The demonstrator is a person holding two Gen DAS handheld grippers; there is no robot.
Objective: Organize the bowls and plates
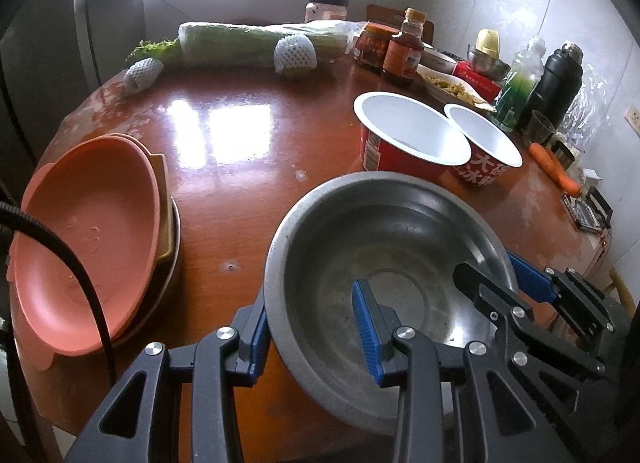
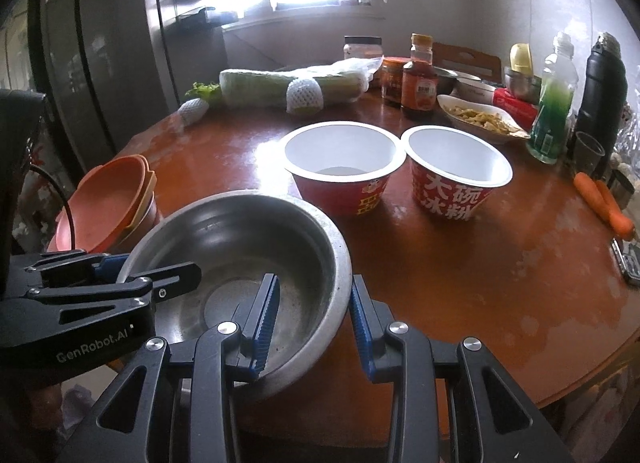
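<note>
A steel bowl [image 1: 384,247] sits at the near edge of the round wooden table [image 1: 224,151]. My left gripper [image 1: 312,327] straddles its left rim, one blue pad inside and one outside, with a gap. My right gripper [image 2: 314,311] straddles its right rim [image 2: 340,263] the same way; it shows in the left wrist view [image 1: 500,275]. The left gripper shows in the right wrist view [image 2: 152,267]. A stack of orange plates [image 1: 92,239] lies left. Two red paper bowls [image 1: 408,139] [image 1: 484,147] stand behind.
Wrapped cabbage [image 1: 256,43], sauce jars and a bottle [image 1: 404,51], a dish of food [image 1: 452,87], a green bottle [image 1: 520,83], a black flask [image 1: 556,83] and carrots [image 1: 556,171] crowd the far and right side. A fridge [image 2: 80,63] stands left.
</note>
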